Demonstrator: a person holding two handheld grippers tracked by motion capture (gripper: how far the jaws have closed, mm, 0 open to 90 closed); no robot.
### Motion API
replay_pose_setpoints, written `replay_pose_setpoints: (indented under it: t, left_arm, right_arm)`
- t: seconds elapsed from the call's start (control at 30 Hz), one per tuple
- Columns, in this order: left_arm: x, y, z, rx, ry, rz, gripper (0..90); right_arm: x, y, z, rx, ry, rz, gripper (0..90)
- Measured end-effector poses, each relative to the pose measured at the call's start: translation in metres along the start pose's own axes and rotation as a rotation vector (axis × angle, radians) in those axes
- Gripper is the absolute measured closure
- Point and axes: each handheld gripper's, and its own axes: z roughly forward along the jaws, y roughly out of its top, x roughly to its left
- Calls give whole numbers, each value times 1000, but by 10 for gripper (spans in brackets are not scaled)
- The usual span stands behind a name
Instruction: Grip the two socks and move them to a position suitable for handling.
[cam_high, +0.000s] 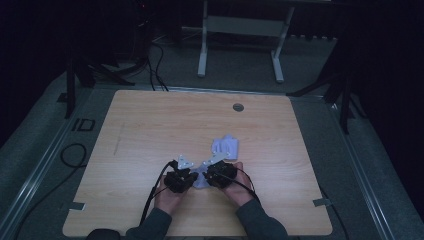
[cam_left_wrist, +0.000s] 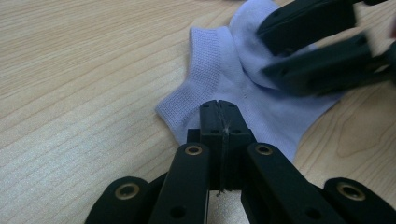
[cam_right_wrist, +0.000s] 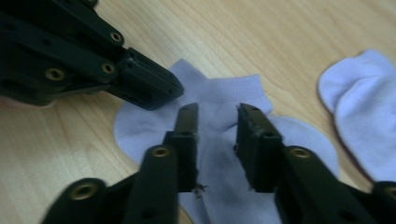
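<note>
1. Near the counter's (cam_high: 150, 125) front edge, both hands meet over a pale sock (cam_left_wrist: 261, 107), forearms coming in from below and angling toward each other.
2. Left hand (cam_high: 167, 197) grips the left tool (cam_left_wrist: 218, 106) low over the sock, pointed inward at its cuff side.
3. Left tool: jaws pressed together, tips resting at the sock's near edge by the ribbed cuff; whether fabric is pinched between them I cannot tell.
4. Right hand (cam_high: 239, 187) holds the right tool (cam_right_wrist: 217, 121) opposite, just across the sock from the left one.
5. Right tool: jaws parted a little, straddling the sock's middle, nothing clamped.
6. Beyond the sock, farther from the person, lies a second sock (cam_right_wrist: 362, 107), just apart from the first.
</note>
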Motion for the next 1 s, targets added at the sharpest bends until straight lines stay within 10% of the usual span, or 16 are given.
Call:
replay_pose_setpoints:
  t: [0.43, 1.0]
  left_arm:
    - [-1, 0, 0, -1, 7, 4, 899]
    - [-1, 0, 0, 3, 10, 2, 899]
  right_arm:
    - [-12, -4, 13, 62, 7, 67, 798]
    - [-23, -11, -5, 10, 6, 119, 878]
